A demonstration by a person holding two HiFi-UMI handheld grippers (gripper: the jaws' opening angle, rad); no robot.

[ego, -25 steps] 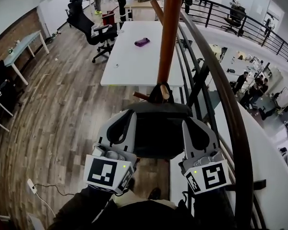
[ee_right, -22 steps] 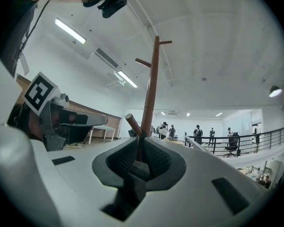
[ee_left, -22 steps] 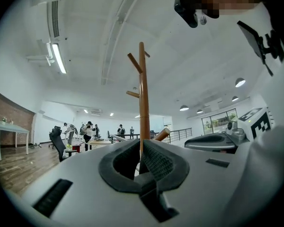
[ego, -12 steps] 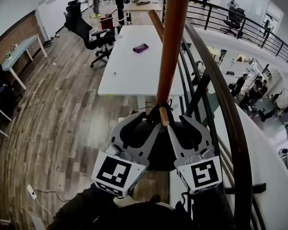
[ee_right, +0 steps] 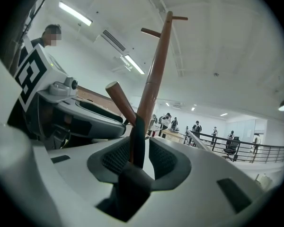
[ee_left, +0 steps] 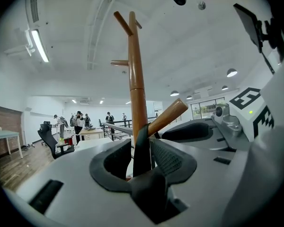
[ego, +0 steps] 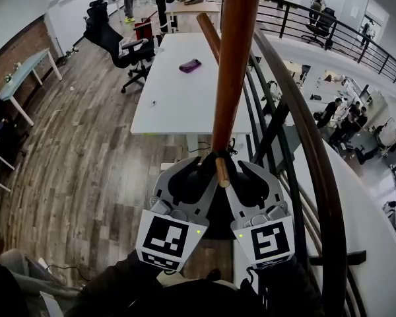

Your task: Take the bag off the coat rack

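Bag (ego: 216, 209) hangs by its black strap (ee_left: 142, 146) on the low peg (ego: 222, 172) of the coat rack (ego: 232, 65) — left gripper (ego: 198, 170) and right gripper (ego: 240, 172), jaws just opened and spread, each straddle the strap unpinched, probably placed to clamp it and lift it off.

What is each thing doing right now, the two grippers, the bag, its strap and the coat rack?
Coat rack: standing upright.
Strap: looped over the peg.
Bag: hanging from the peg by its strap.
Left gripper: open, jaws just been opening, strap between them.
Right gripper: open, jaws just been opening, strap between them too.
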